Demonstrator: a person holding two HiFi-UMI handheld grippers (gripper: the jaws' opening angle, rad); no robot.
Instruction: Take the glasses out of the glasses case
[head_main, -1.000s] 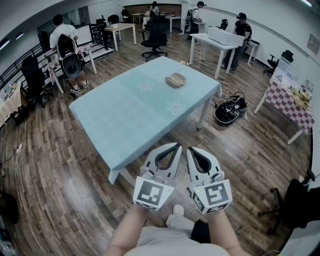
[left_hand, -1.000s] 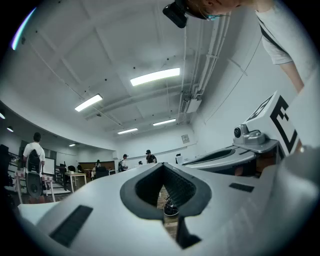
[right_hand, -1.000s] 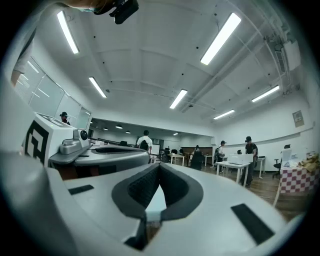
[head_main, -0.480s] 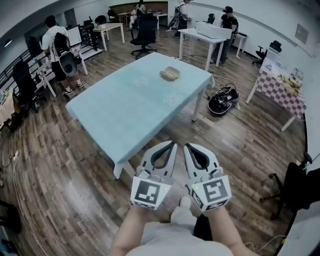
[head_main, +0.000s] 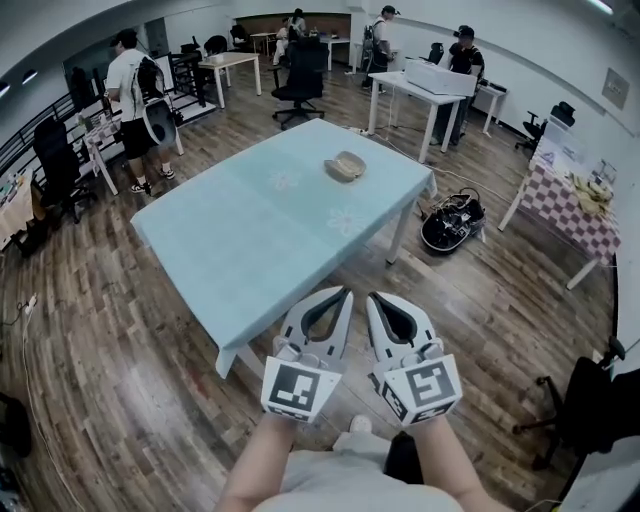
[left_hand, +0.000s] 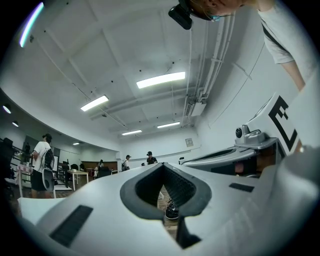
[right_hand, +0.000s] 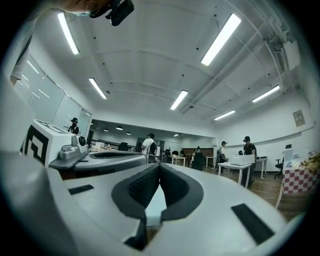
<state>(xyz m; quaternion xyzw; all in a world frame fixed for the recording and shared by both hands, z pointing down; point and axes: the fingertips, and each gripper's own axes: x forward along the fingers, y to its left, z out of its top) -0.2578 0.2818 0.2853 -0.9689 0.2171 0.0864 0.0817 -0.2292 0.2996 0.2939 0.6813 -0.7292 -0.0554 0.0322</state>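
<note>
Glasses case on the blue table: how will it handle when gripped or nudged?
The glasses case looks small and shell-shaped, so probably light and fairly stiff. Its rounded outline suggests it may rock or slip from a pinch. It lies on a cloth-covered table, so a push would likely drag rather than slide freely.

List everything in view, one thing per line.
table: one, light blue cloth, middle of the room
glasses case: one, tan, on the table's far end
office chair: one, black, beyond the table
desk: one, white, far right
checked table: one, red and white, right edge
bundle: one, black, on the floor right of the table; cannot tell what it is
people: at least four, standing on the far side
floor: brown wood
left gripper: one, white, fingers shut, empty, short of the table
right gripper: one, white, fingers shut, empty, beside the left
</note>
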